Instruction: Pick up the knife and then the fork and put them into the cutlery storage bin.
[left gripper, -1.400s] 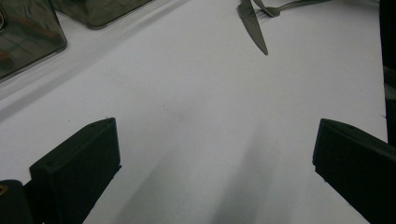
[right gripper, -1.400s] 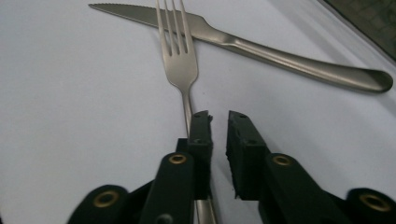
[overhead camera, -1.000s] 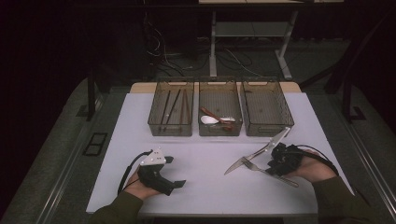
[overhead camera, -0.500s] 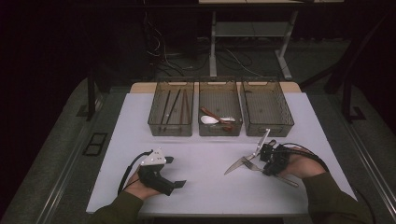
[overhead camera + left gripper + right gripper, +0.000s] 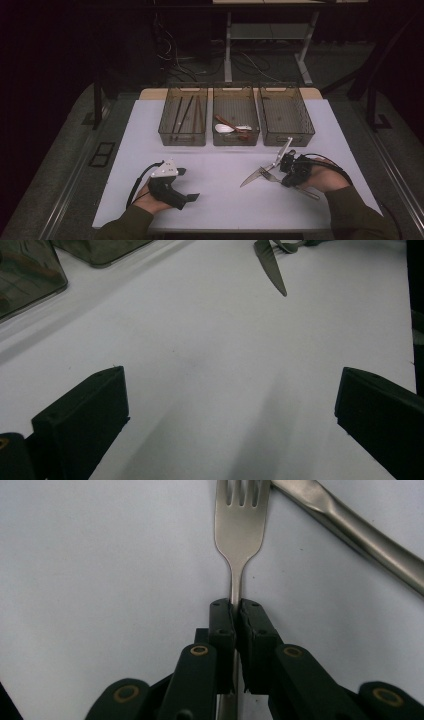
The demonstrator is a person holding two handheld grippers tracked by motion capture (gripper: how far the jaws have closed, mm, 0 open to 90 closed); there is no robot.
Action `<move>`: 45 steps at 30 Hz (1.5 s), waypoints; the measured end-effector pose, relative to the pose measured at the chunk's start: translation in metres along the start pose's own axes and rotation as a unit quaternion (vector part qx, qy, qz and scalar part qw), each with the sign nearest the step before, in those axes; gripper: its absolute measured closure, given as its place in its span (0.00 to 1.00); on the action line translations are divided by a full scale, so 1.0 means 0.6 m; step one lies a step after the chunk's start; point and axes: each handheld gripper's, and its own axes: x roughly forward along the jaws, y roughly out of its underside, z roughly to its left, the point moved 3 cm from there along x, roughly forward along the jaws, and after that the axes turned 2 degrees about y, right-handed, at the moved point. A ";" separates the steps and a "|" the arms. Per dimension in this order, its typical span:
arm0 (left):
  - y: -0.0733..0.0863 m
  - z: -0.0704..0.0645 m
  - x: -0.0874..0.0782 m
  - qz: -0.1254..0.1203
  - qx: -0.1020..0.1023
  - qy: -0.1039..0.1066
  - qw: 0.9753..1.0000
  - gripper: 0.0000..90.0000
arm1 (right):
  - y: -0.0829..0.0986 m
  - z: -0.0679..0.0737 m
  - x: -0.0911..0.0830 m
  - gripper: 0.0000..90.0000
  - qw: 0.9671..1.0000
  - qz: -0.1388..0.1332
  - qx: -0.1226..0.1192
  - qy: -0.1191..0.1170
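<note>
A metal fork (image 5: 241,525) lies flat on the white table (image 5: 215,165), tines pointing away from my right gripper (image 5: 235,605). That gripper is shut on the fork's thin neck. In the high view, my right gripper (image 5: 282,174) sits at the front right with the fork (image 5: 268,175) sticking out to its left. A table knife (image 5: 360,530) lies slantwise just past the tines, its blade (image 5: 250,179) pointing front-left. My left gripper (image 5: 187,184) rests at the front left, open, with bare table between its jaws. The knife tip (image 5: 272,270) appears far ahead of it.
Three clear bins stand in a row at the back. The left bin (image 5: 165,132) holds dark chopsticks, the middle bin (image 5: 216,136) holds spoons, and the right bin (image 5: 286,117) looks empty. The floor drops away beyond the table edges.
My right gripper has moved left along the table to the fork and knife. The left gripper has stayed where it was.
</note>
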 end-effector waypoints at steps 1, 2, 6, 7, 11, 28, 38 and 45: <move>0.000 0.000 0.000 0.000 0.000 0.000 1.000 0.00 | 0.001 -0.001 0.000 0.94 1.000 -0.004 0.004 -0.003; 0.000 0.000 0.000 0.000 0.000 0.000 1.000 0.00 | 0.002 -0.002 0.000 0.94 1.000 -0.008 0.006 -0.005; 0.000 0.000 0.000 0.000 0.000 0.000 1.000 0.00 | 0.004 -0.006 -0.003 0.94 1.000 -0.020 0.008 0.003; 0.000 0.000 0.000 0.000 0.000 0.000 1.000 0.00 | 0.004 -0.006 -0.004 0.94 1.000 -0.023 0.011 0.003; 0.000 0.000 -0.001 0.000 0.001 0.000 1.000 0.00 | 0.006 -0.012 -0.013 0.94 0.998 -0.050 0.022 0.008; -0.001 0.000 -0.002 -0.001 0.002 0.001 1.000 0.00 | 0.016 -0.030 -0.046 0.94 0.980 -0.168 0.101 0.020; -0.001 -0.001 -0.002 -0.002 0.002 0.001 1.000 0.00 | 0.031 -0.048 -0.061 0.94 0.954 -0.259 0.152 0.020; -0.001 -0.001 -0.002 -0.003 0.002 0.001 1.000 0.00 | 0.041 -0.059 -0.070 0.94 0.929 -0.319 0.185 0.023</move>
